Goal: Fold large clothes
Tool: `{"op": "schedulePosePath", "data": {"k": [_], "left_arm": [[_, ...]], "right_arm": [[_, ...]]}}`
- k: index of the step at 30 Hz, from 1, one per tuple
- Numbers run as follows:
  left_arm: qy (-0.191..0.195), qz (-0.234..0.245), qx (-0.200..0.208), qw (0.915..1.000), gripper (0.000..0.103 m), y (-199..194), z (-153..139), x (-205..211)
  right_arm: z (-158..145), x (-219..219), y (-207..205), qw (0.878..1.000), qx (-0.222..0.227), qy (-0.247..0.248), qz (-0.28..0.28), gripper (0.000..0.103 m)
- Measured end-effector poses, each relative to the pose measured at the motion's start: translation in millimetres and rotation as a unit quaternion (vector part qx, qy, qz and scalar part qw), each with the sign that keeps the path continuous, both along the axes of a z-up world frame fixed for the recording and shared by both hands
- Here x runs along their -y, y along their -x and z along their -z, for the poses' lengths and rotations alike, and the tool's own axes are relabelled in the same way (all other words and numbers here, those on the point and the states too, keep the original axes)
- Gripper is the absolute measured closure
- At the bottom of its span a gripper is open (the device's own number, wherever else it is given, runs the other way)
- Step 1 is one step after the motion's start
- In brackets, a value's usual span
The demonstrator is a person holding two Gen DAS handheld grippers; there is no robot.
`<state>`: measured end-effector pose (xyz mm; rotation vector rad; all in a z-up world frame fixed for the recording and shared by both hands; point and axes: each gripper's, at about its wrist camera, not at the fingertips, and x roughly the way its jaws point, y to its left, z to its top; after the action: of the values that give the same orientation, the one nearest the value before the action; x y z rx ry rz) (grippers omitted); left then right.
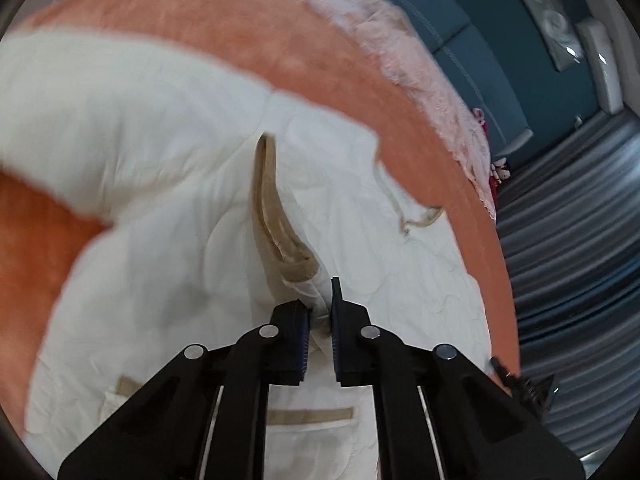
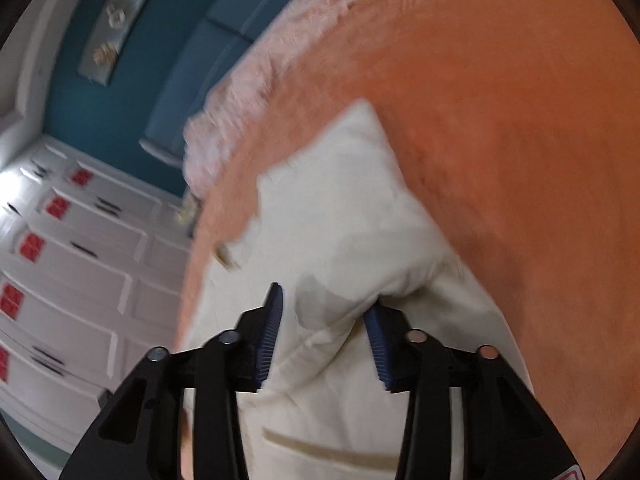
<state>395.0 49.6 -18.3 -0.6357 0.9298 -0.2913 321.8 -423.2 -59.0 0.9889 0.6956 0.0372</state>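
Note:
A large cream quilted jacket (image 1: pixel 168 208) with tan trim lies spread on an orange blanket (image 1: pixel 240 36). My left gripper (image 1: pixel 320 300) is shut on the jacket's front edge near the tan collar strip (image 1: pixel 268 208) and lifts it slightly. In the right wrist view the same jacket (image 2: pixel 344 208) bunches up between the blue pads (image 2: pixel 272 332) of my right gripper (image 2: pixel 324 312). Its jaws stand wide apart with a thick fold of cloth between them. A tan pocket band (image 2: pixel 328 452) shows below.
A pink fluffy blanket (image 1: pixel 400 40) lies along the far side of the orange one. A teal headboard (image 1: pixel 480 40) and grey curtains (image 1: pixel 580 240) stand beyond. White cabinets with red stickers (image 2: pixel 72 248) are at the left of the right wrist view.

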Motion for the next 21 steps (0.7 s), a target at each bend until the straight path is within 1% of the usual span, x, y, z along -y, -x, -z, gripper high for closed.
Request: {"op": "schedulePosePath", "data": {"k": [1,3,4,5,6,7,9,10,12,14,16,17,19,21], "left_arm": [[-0.009,0.000,0.013,0.9999,0.096,1.6,-7.5,0.9],[-0.017,0.008,0.039,0.9991,0.096,5.4,-19.4,4.1],[-0.021,0.014,0.043,0.9988,0.096,6.5,-20.0,6.7],[-0.033,0.020,0.043,0.9983,0.096,7.5,-17.4,10.6],[-0.059,0.031,0.035,0.9972,0.096,7.1,-8.3,17.7],[-0.076,0.036,0.025,0.9961,0.096,6.9,0.6,22.1],[-0.112,0.043,-0.003,0.9928,0.096,9.0,29.5,28.9],[-0.118,0.041,-0.005,0.9922,0.096,11.8,39.7,29.1],[-0.107,0.035,0.009,0.9936,0.096,18.5,44.9,24.5],[-0.106,0.032,0.018,0.9937,0.095,20.9,47.3,22.8],[-0.118,0.029,0.035,0.9920,0.094,26.6,50.8,25.4],[-0.122,0.027,0.041,0.9912,0.094,30.3,50.2,27.4],[-0.137,0.023,0.056,0.9887,0.094,34.7,48.6,31.8],[-0.140,0.021,0.066,0.9877,0.094,36.0,48.5,33.4]], "right_arm": [[-6.5,4.2,0.9,1.000,0.014,0.002,0.008,0.090],[-24.4,9.2,3.2,0.998,0.049,0.013,0.025,0.093],[-29.7,9.4,6.1,0.998,0.058,0.025,0.028,0.093],[-32.7,7.5,9.1,0.997,0.058,0.050,0.029,0.094],[-32.0,6.2,10.6,0.995,0.046,0.079,0.028,0.094],[-24.7,2.3,7.4,0.993,0.020,0.113,0.021,0.095],[-8.2,-4.1,2.7,0.989,-0.017,0.150,0.009,0.095],[-0.4,-6.6,1.3,0.986,-0.030,0.164,0.002,0.095],[11.8,-11.4,-1.0,0.981,-0.049,0.186,-0.010,0.096],[17.0,-14.0,-3.6,0.978,-0.059,0.200,-0.012,0.096],[17.2,-14.3,-3.5,0.976,-0.064,0.209,-0.012,0.096],[16.0,-14.3,-1.5,0.976,-0.064,0.210,-0.008,0.094],[11.4,-17.1,3.5,0.974,-0.068,0.215,0.004,0.088],[-1.0,-25.0,25.2,0.966,-0.074,0.246,0.038,0.074]]}}
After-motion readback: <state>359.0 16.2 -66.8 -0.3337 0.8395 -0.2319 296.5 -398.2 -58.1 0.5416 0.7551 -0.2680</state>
